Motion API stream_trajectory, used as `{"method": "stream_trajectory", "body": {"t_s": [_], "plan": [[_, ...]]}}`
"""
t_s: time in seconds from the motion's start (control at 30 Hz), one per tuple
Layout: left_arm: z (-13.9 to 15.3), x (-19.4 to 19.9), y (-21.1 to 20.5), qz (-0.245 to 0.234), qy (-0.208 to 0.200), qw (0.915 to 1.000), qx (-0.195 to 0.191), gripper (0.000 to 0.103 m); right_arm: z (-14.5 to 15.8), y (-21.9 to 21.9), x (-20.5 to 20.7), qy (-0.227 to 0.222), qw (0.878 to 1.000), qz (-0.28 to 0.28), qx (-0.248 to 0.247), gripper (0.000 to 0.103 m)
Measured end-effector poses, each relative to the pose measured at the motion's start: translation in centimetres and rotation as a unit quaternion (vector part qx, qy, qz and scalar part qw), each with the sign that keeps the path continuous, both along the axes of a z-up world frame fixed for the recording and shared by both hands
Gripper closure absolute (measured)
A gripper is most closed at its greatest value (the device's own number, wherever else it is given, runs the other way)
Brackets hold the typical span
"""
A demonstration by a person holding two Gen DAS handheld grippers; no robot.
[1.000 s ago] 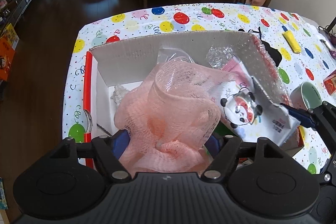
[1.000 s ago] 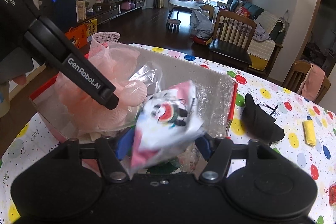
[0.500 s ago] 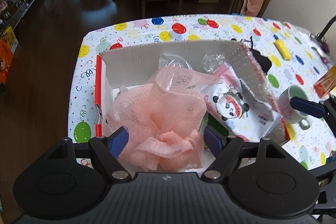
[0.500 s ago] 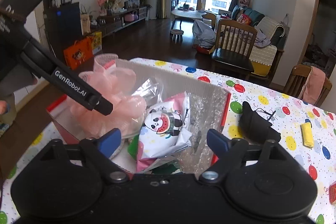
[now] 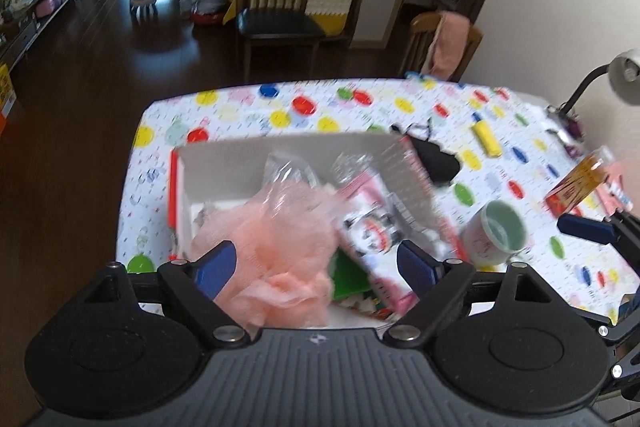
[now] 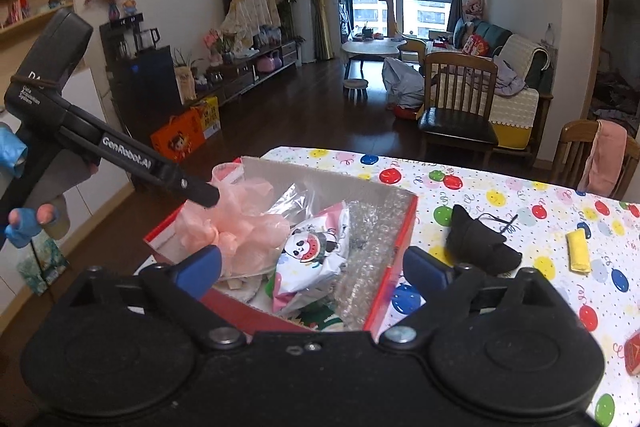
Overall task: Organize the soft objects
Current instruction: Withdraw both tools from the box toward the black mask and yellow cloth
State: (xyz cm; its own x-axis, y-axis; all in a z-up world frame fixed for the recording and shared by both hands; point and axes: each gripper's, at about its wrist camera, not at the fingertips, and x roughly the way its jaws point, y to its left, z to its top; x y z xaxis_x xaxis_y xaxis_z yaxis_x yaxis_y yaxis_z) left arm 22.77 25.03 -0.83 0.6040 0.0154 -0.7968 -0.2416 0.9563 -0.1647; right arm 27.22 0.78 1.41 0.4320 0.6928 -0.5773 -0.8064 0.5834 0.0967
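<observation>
A pink mesh bath puff (image 5: 276, 251) (image 6: 236, 223) lies in the open cardboard box (image 5: 224, 163) (image 6: 396, 251) with red edges. Beside it lies a panda-print packet (image 5: 372, 227) (image 6: 316, 251), with clear plastic bags and bubble wrap (image 6: 372, 227) behind. My left gripper (image 5: 316, 267) is open and empty, raised above the near end of the box. My right gripper (image 6: 312, 267) is open and empty, raised over the box's right side. A black soft cloth item (image 5: 436, 159) (image 6: 480, 247) lies on the table right of the box.
The table has a balloon-print cloth (image 5: 360, 103). A green-lined mug (image 5: 496, 231), a yellow packet (image 5: 486, 139) (image 6: 578, 251) and an orange box (image 5: 580, 179) lie right of the cardboard box. Wooden chairs (image 6: 460, 107) stand beyond the table.
Both grippers opened, letting go of the pink puff and the panda packet into the box. Both then lifted up and back from the box.
</observation>
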Motion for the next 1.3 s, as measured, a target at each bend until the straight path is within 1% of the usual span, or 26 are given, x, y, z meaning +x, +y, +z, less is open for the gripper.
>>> {"method": "stream_trajectory", "body": {"t_s": [0.07, 0.1, 0.17, 0.27, 0.33, 0.5, 0.67, 0.87, 1.07, 1.2, 1.3], "plan": [[0.9, -0.1, -0.6, -0.005, -0.015, 0.9999, -0.003, 0.01, 0.5, -1.1, 0.2, 0.004, 1.0, -0.003, 0.007, 0.005], [1.3, -0.1, -0.9, -0.006, -0.022, 0.9997, -0.006, 0.006, 0.9, -1.8, 0.4, 0.005, 1.0, -0.006, 0.01, 0.004], [2.1, 0.2, -1.8, -0.009, -0.035, 0.9993, -0.013, 0.001, 1.4, -2.9, 0.8, 0.002, 1.0, -0.012, 0.013, 0.004], [2.9, 0.9, -3.5, -0.019, -0.053, 0.9983, -0.015, 0.001, 2.2, -4.7, 1.7, -0.003, 1.0, -0.024, 0.014, 0.003], [3.2, 1.8, -5.0, -0.028, -0.059, 0.9978, -0.008, 0.001, 2.6, -5.9, 2.5, -0.005, 0.999, -0.035, 0.017, 0.002], [3.0, 4.7, -8.5, -0.039, -0.07, 0.9967, -0.013, 0.001, 2.6, -9.2, 5.4, -0.003, 0.998, -0.067, 0.016, 0.002], [2.2, 8.6, -12.0, -0.046, -0.058, 0.9969, -0.025, 0.001, 1.5, -11.9, 9.3, 0.005, 0.995, -0.099, 0.004, 0.002], [0.4, 13.5, -15.8, -0.035, -0.04, 0.9984, -0.02, 0.001, -1.0, -14.3, 13.6, 0.007, 0.993, -0.117, -0.022, 0.002], [-1.8, 18.1, -18.6, -0.022, -0.017, 0.9996, -0.009, 0.001, -3.7, -15.5, 17.8, 0.015, 0.991, -0.128, -0.036, 0.002], [-3.3, 20.6, -19.5, -0.014, 0.001, 0.9999, -0.006, 0.001, -5.3, -15.7, 20.0, 0.022, 0.99, -0.132, -0.042, 0.003], [-4.5, 22.6, -20.0, -0.007, 0.019, 0.9998, 0.009, 0.001, -6.5, -15.3, 21.6, 0.027, 0.99, -0.132, -0.047, 0.005]]}}
